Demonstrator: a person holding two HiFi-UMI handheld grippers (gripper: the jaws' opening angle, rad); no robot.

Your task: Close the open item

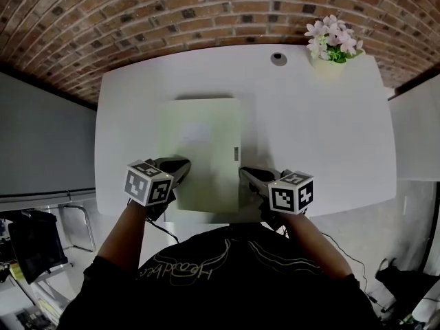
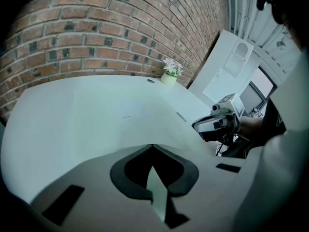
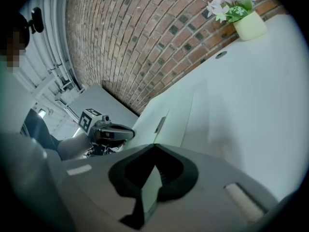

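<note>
A flat pale-green box (image 1: 203, 143) lies on the white table (image 1: 323, 136) with its lid down flat. A small grey latch (image 1: 236, 153) sits on its right side. My left gripper (image 1: 180, 165) rests at the box's near left corner, my right gripper (image 1: 246, 174) at its near right corner. In the left gripper view the jaws (image 2: 152, 146) meet at their tips over the box top (image 2: 120, 124). In the right gripper view the jaws (image 3: 154, 145) also meet, and the box (image 3: 169, 110) lies ahead to the left. Only a thin pale sliver shows between each pair.
A small pot of pink and white flowers (image 1: 332, 47) stands at the table's far right, next to a round cable hole (image 1: 278, 58). A brick wall runs behind the table. The person's body is close to the near edge.
</note>
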